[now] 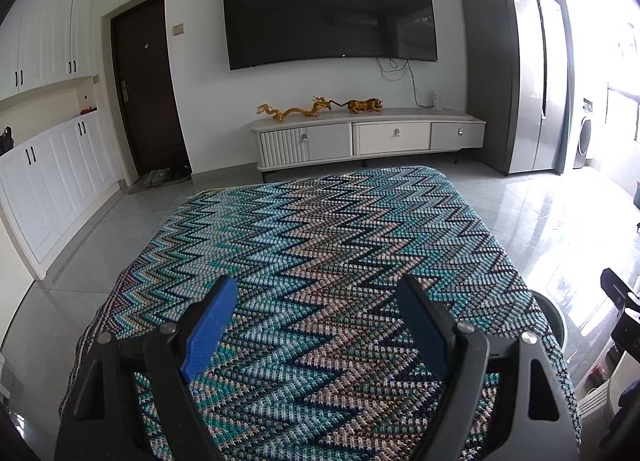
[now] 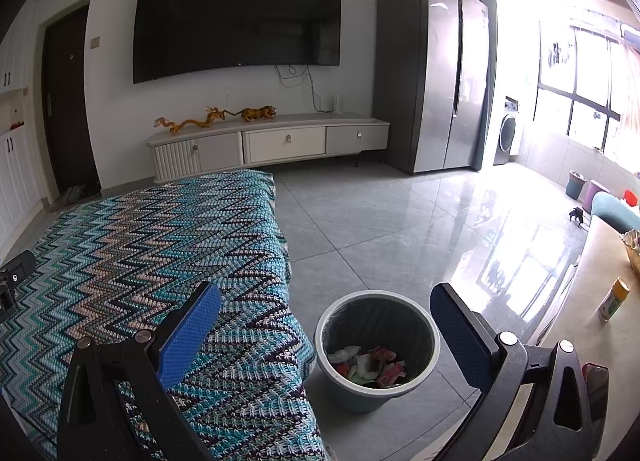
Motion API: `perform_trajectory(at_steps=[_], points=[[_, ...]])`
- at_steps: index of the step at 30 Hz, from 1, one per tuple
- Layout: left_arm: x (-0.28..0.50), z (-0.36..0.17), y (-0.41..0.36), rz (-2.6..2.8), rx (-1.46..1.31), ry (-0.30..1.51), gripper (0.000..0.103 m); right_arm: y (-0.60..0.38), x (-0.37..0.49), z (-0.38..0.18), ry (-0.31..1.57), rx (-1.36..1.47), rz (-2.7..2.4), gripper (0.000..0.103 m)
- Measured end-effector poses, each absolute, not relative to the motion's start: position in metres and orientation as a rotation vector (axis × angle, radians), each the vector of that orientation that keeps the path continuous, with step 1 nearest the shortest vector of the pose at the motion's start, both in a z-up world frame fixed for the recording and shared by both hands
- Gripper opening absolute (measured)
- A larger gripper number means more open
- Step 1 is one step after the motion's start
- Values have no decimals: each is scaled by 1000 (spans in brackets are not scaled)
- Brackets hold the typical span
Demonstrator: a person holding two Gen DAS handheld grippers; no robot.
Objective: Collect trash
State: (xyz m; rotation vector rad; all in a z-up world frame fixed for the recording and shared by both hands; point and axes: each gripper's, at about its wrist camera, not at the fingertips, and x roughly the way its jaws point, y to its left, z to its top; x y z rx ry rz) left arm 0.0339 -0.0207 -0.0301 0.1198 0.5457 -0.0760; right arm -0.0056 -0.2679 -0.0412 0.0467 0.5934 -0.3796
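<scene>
A grey-green trash bin (image 2: 376, 385) with a dark liner stands on the tiled floor beside the table. Several crumpled wrappers (image 2: 370, 365), white, red and green, lie inside it. My right gripper (image 2: 326, 297) is open and empty above the bin and the table's right edge. My left gripper (image 1: 318, 293) is open and empty above the table, which is covered by a blue zigzag knitted cloth (image 1: 320, 229). The bin's rim (image 1: 554, 317) shows at the table's right edge in the left wrist view. The cloth (image 2: 140, 245) bears no trash in either view.
A white TV cabinet (image 1: 368, 137) with ornaments stands under a wall TV (image 1: 328, 9). A steel fridge (image 2: 440, 73) stands to the right. A light counter (image 2: 580, 325) with a small can (image 2: 614, 299) is at the far right. Glossy floor tiles (image 2: 400, 229) lie between.
</scene>
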Motion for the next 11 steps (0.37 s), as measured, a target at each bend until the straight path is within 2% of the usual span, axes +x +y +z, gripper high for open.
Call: perform_trajectory(at_steps=[11], points=[[36,-32,-21,-67,122,550,81,-269,-5,-42,597,47,-380,103]])
